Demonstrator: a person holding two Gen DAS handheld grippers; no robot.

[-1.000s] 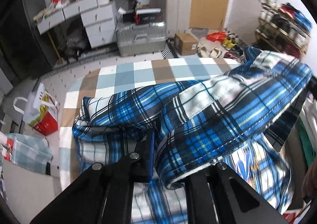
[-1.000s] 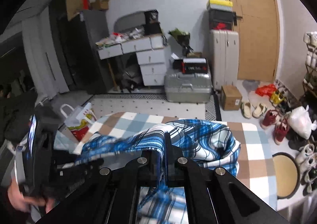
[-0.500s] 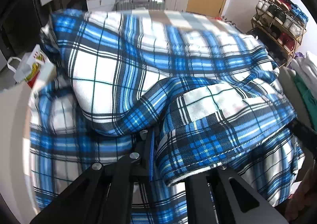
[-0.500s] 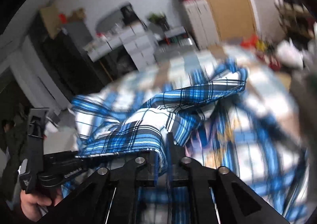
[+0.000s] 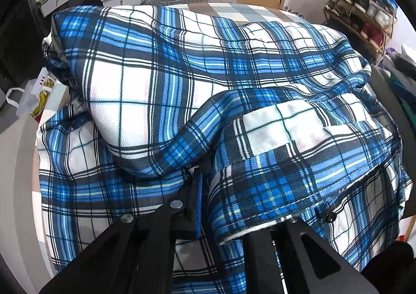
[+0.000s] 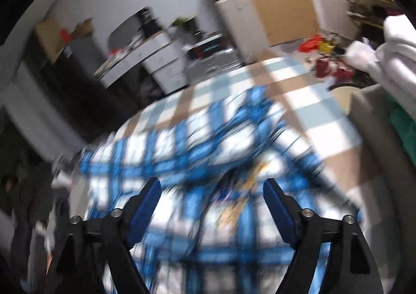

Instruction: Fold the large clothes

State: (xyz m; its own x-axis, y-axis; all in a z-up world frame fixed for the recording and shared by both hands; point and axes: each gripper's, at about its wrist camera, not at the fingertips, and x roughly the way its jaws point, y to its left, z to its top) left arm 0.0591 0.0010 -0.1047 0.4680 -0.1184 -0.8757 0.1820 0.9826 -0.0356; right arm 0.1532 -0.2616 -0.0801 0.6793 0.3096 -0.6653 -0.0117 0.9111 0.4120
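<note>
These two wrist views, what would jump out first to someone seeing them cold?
The blue plaid shirt, heaped over the checked tablecloth, fills the left wrist view, with the left hand-held gripper shut on a fold. In the blurred right view, the right hand-held gripper has just been opening, nothing between its jaws.

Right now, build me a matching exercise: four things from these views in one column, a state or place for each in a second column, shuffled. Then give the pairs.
Things:
1. left gripper
2. right gripper
3. blue plaid shirt
4. shoe rack

States or places:
A. jaws wide apart, nothing between the pads
B. heaped on the checked tablecloth
C. against the wall at far right
D. shut on a fold of cloth

Pairs: 1-D, 2-A, 3-B, 4-C
</note>
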